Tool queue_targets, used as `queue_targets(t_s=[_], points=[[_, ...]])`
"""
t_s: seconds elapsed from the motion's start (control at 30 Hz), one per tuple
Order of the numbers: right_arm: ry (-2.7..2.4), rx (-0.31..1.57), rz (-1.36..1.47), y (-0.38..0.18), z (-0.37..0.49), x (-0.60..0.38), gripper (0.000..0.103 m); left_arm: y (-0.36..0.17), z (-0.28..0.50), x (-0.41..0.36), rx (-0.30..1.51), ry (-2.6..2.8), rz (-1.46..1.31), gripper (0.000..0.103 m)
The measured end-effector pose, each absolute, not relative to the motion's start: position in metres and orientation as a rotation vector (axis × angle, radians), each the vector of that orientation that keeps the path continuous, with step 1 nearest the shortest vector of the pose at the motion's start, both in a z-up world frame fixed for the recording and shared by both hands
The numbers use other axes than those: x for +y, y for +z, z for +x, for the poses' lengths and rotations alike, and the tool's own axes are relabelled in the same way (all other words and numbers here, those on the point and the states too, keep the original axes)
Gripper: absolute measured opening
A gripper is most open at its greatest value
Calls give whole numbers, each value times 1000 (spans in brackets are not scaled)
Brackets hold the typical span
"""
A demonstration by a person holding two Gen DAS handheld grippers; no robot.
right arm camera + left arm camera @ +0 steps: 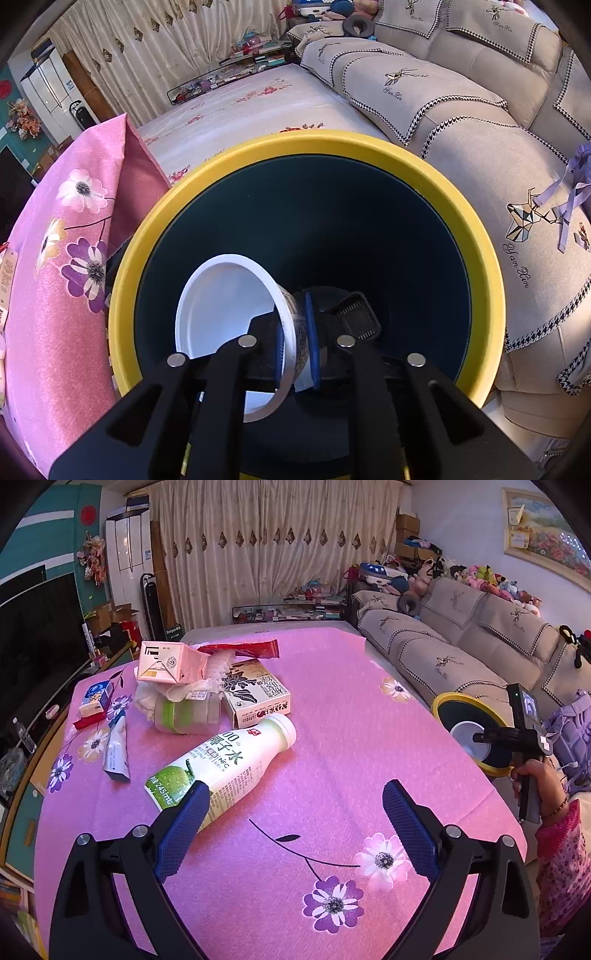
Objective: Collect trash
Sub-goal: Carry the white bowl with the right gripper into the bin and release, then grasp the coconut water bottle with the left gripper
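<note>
Right hand-held gripper (297,339) pinches a white cup's (221,325) wall over the yellow-rimmed bin (306,144); left hand-held gripper (295,823) gapes empty beside the table's (332,701) bottle (225,764); tilted, the cup could catch the rim.

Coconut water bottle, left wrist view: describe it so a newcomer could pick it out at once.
Start at the pink floral tablecloth and find the trash heap at its far left. The coconut water bottle lies on its side nearest the camera, just below the brown-and-white carton, its base beside the left gripper's finger. It alone has a white cap and a green coconut on its label.
</note>
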State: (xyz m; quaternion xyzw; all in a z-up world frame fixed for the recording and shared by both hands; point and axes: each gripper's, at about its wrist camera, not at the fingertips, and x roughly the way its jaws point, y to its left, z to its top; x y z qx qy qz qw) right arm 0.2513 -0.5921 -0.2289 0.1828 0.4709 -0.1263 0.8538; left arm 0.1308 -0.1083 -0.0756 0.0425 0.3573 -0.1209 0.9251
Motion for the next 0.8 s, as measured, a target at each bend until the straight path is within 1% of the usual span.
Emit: queue_targets(t_s=[0.17, 0.33, 0.57, 0.8], points=[[-275, 1005, 369, -231, 253, -592, 12, -79, 132, -107, 738, -248, 84, 93], [-279, 1003, 360, -230, 253, -591, 21, -81, 134, -104, 740, -241, 79, 93], [-272, 978, 352, -220, 249, -587, 22, -81, 141, -89, 720, -221, 84, 93], [-260, 964, 353, -213, 247, -588, 23, -83, 158, -59, 696, -196, 111, 93]])
